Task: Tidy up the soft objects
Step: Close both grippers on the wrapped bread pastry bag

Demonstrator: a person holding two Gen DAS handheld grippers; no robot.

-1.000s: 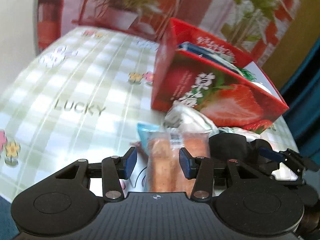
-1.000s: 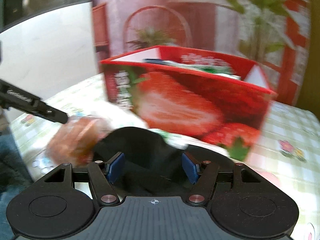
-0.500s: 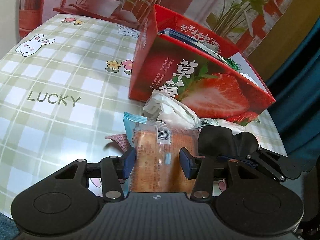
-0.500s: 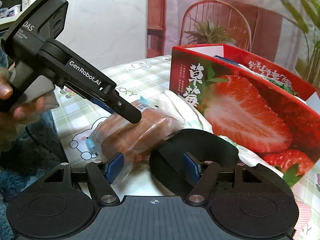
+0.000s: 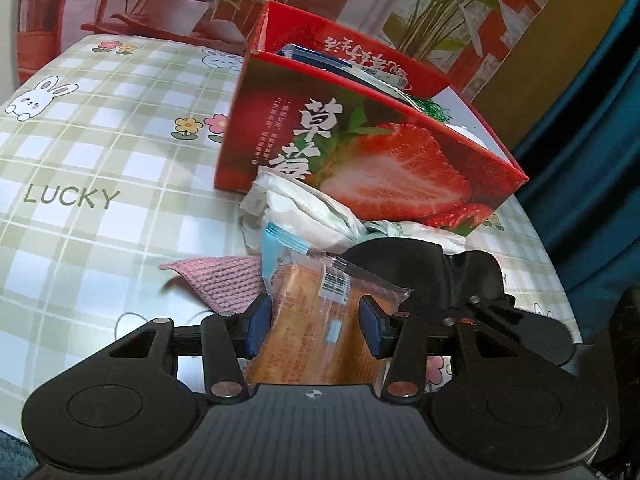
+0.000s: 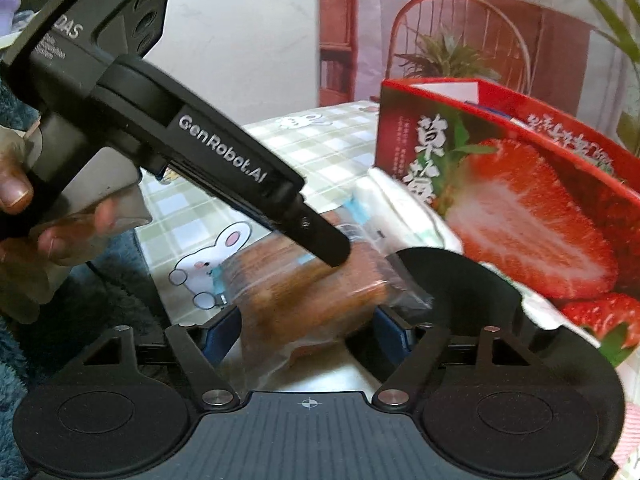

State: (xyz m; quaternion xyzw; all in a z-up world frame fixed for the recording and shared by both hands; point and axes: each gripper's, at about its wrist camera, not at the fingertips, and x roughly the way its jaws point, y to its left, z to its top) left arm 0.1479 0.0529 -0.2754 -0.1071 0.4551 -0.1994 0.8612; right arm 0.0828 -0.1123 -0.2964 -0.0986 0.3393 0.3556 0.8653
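A bread packet (image 5: 316, 320) in clear wrap is gripped between the blue pads of my left gripper (image 5: 316, 330), just above the table. In the right wrist view the same bread packet (image 6: 304, 296) lies between the jaws of my right gripper (image 6: 306, 334). Those jaws are opening and the pads do not visibly press on it. A left gripper finger (image 6: 320, 236) rests on the packet's top. A black soft thing (image 5: 420, 260) lies beside the right gripper's right finger. The red strawberry box (image 5: 360, 152) stands behind and holds several items.
A white crumpled packet (image 5: 304, 208) leans against the box front. A pink knitted cloth (image 5: 224, 280) lies left of the bread. The green checked tablecloth (image 5: 100, 140) stretches to the left. A person's hand (image 6: 16, 192) holds the left gripper. A blue curtain (image 5: 592, 160) hangs at the right.
The right gripper swung from facing the box to facing the bread packet, and its jaws widened. The left gripper shifted slightly with the bread, and the pink cloth came into view.
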